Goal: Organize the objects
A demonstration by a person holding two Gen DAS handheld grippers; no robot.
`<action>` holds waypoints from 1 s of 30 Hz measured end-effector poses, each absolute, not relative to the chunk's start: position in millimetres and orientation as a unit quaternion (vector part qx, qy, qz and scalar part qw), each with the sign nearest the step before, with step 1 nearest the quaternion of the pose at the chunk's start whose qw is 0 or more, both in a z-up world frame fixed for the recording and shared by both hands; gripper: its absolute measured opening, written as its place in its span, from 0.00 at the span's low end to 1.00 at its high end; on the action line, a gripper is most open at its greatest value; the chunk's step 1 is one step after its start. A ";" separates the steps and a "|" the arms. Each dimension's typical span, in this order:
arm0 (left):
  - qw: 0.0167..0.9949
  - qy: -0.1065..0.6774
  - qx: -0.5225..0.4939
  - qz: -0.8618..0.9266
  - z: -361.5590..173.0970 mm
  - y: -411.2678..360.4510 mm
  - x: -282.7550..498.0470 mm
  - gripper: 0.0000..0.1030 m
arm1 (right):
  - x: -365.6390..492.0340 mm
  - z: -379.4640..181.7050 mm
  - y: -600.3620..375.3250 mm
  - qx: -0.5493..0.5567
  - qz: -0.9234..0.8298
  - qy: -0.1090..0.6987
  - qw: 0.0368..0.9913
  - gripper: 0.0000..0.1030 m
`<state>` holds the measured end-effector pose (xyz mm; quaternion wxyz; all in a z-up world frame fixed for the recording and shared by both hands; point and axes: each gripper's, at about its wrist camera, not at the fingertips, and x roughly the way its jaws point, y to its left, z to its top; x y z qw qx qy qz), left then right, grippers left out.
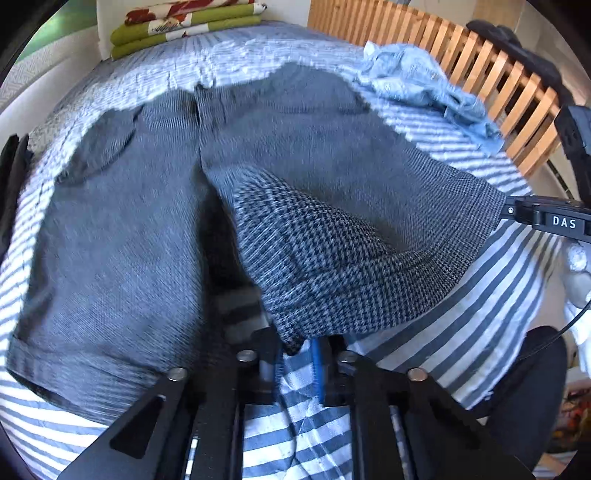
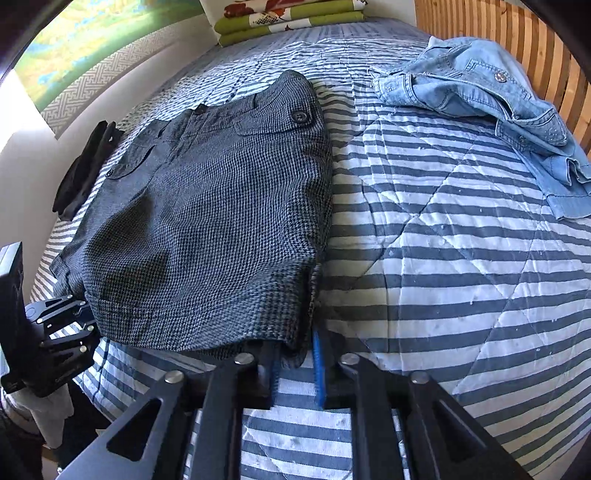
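Grey houndstooth shorts (image 2: 207,221) lie on the striped bedspread (image 2: 461,258), with one leg folded over in the left wrist view (image 1: 332,258). My left gripper (image 1: 297,354) is shut on the hem of the folded leg. My right gripper (image 2: 297,354) is shut on the other hem corner, and it also shows in the left wrist view (image 1: 509,212) pinching the cloth's right edge. The left gripper shows at the left edge of the right wrist view (image 2: 70,317).
A crumpled denim jacket (image 2: 498,107) lies at the far right of the bed by the wooden slatted headboard (image 1: 480,74). Folded green floral cloths (image 2: 288,18) sit at the far end. A black garment (image 2: 88,166) lies at the bed's left edge.
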<state>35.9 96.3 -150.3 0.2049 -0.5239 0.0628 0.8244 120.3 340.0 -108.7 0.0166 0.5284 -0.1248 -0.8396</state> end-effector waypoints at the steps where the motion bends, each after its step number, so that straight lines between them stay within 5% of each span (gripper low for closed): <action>1: 0.217 0.054 -0.522 0.823 -136.8 92.7 34.4 0.06 | 119.3 -100.0 342.0 0.524 -0.842 -0.130 0.020 0.08; 7: 0.279 -0.004 -0.541 0.793 -85.1 76.8 40.4 0.05 | 118.9 -47.4 356.0 0.500 -0.852 -0.153 0.018 0.07; 14: 0.298 0.023 -0.611 0.734 -140.2 75.9 74.3 0.08 | 135.1 -64.2 336.5 0.533 -0.842 -0.080 -0.020 0.08; 19: 0.270 -0.007 -0.560 0.783 -109.5 16.5 87.9 0.09 | 151.9 -89.3 330.1 0.560 -0.825 -0.010 -0.069 0.22; 22: 0.216 -0.036 -0.527 0.821 -90.1 -44.2 84.4 0.20 | 165.2 -62.2 323.3 0.527 -0.846 -0.022 -0.072 0.23; 26: 0.118 -0.047 -0.505 0.853 -86.4 -123.7 71.9 0.36 | 171.3 -34.1 273.0 0.503 -0.864 -0.027 0.009 0.36; 30: 0.064 -0.050 -0.519 0.851 -111.1 -181.3 57.6 0.37 | 164.0 -34.7 194.0 0.492 -0.863 -0.021 0.113 0.49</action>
